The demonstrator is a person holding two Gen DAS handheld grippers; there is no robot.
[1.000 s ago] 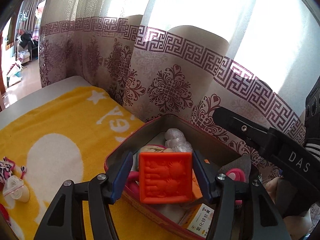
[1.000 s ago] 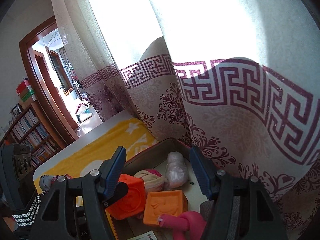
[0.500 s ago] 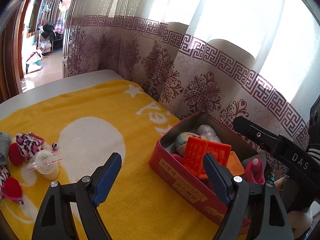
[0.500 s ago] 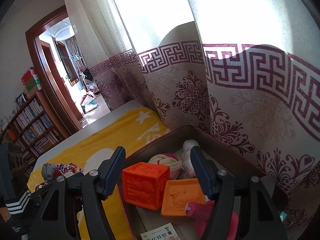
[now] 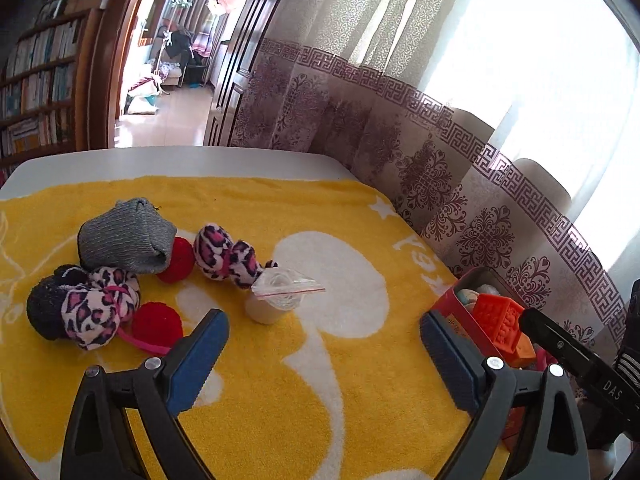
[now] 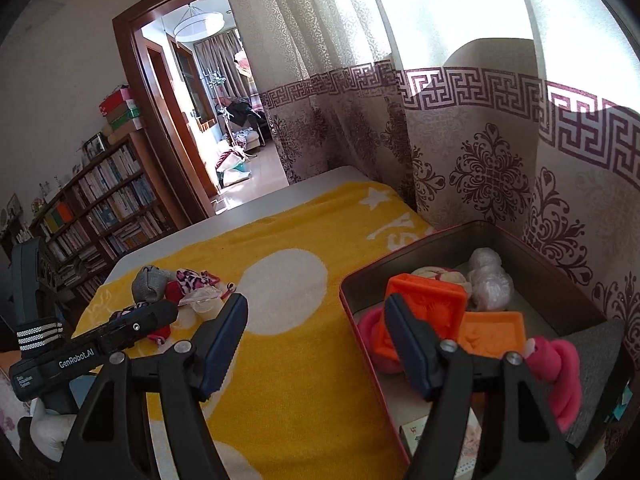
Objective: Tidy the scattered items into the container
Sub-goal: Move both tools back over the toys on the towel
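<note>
A red tin box (image 6: 362, 332) sits on the yellow towel (image 5: 304, 392) by the curtain, holding two orange blocks (image 6: 432, 300), pink items and a wrapped bundle; its edge also shows in the left wrist view (image 5: 452, 304). My left gripper (image 5: 320, 356) is open and empty above the towel. Ahead of it lie a small cup in a clear bag (image 5: 276, 300), leopard-print socks (image 5: 228, 256), a grey knit piece (image 5: 124, 236), red pompoms (image 5: 158, 322) and a black pompom hat (image 5: 80, 312). My right gripper (image 6: 316, 340) is open and empty over the box's left rim.
A patterned curtain (image 6: 500, 168) hangs right behind the box. A bookshelf (image 6: 100, 208) and an open doorway (image 6: 208, 112) are beyond the table's far edge. The scattered pile also shows in the right wrist view (image 6: 176, 284).
My left gripper let go of the orange block in the box, opened wide and swung left toward the scattered pile. My right gripper drew back and left from the box.
</note>
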